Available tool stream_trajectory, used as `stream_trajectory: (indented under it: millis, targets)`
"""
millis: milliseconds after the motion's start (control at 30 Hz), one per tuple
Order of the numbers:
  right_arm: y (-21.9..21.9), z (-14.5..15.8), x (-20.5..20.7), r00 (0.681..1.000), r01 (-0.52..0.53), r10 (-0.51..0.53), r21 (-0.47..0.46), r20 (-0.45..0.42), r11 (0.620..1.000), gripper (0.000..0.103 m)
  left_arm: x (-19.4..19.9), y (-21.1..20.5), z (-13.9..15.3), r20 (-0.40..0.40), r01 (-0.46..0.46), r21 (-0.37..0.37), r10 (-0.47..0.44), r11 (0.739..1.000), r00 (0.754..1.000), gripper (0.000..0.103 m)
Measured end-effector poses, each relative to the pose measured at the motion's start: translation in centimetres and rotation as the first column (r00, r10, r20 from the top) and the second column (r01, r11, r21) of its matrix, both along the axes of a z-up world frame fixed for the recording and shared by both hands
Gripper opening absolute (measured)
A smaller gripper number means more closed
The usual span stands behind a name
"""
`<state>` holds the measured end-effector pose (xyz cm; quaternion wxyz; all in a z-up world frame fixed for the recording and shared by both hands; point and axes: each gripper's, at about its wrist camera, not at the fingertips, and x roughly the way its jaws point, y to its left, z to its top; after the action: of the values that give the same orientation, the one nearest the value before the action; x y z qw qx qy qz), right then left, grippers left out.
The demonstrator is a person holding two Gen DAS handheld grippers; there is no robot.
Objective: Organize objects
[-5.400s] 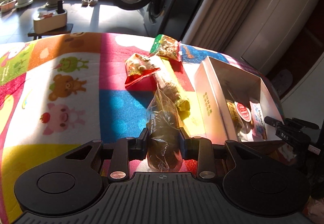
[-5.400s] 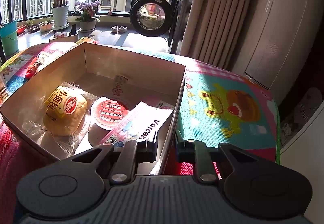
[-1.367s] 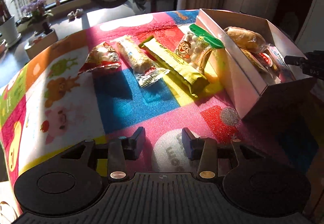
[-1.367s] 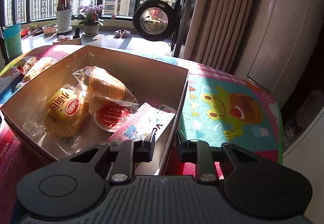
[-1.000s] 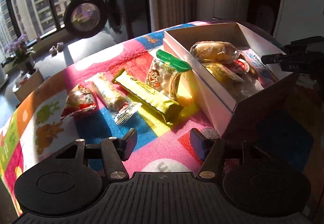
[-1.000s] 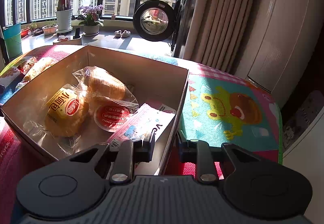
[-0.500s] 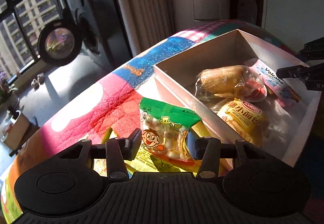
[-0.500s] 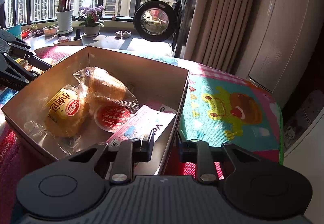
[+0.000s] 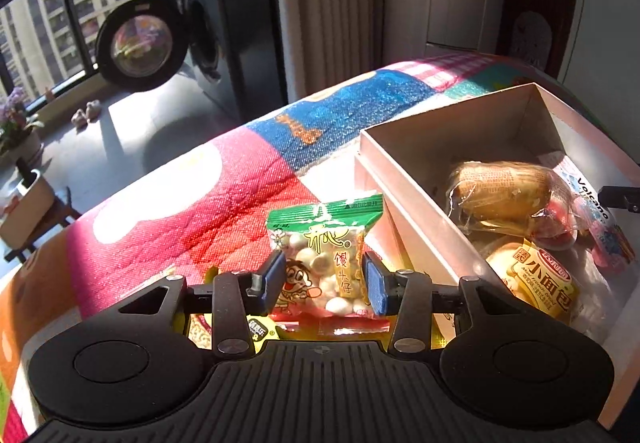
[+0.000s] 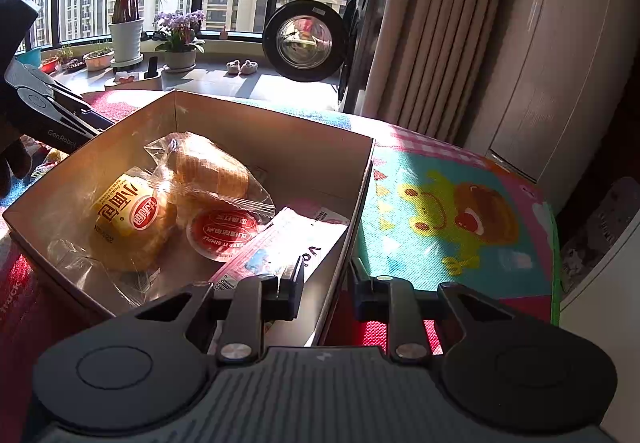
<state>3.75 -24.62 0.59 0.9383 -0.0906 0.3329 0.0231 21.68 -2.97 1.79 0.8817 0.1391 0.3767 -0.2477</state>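
L gripper [image 9: 324,281] pinches green-topped snack bag [image 9: 326,259] at lower centre of frame, beside cardboard box [image 9: 404,179], likely to carry it in w/ the bread packs. R gripper [image 10: 325,285] straddles box's near wall, prob. steadying it; contact unclear

I see a small clear snack bag [image 9: 326,259] with a green top strip and a cartoon face, full of little white balls, standing upright just beside the white cardboard box [image 9: 404,179] on the colourful mat. Inside the box lie a wrapped bread roll [image 10: 212,167], a yellow-labelled bun [image 10: 132,219], a round red-lidded cup [image 10: 224,229] and a flat white packet [image 10: 288,243], crowded together.
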Motion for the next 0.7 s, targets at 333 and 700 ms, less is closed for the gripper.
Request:
stream_trajectory:
  millis: [333,700]
  targets:
    - [0.0,-0.1,-0.2,1.000,0.002,-0.002,0.002,0.004,1.000,0.023,-1.9,0.4,1.8,0.014,-0.029,-0.018,0.029,0.999,0.999,0.023]
    - [-0.1,-0.1,-0.2,1.000,0.002,-0.002,0.009,0.004,1.000,0.023,-13.1,6.2,5.8,0.001,-0.062,-0.091,0.062,0.994,0.998,0.013]
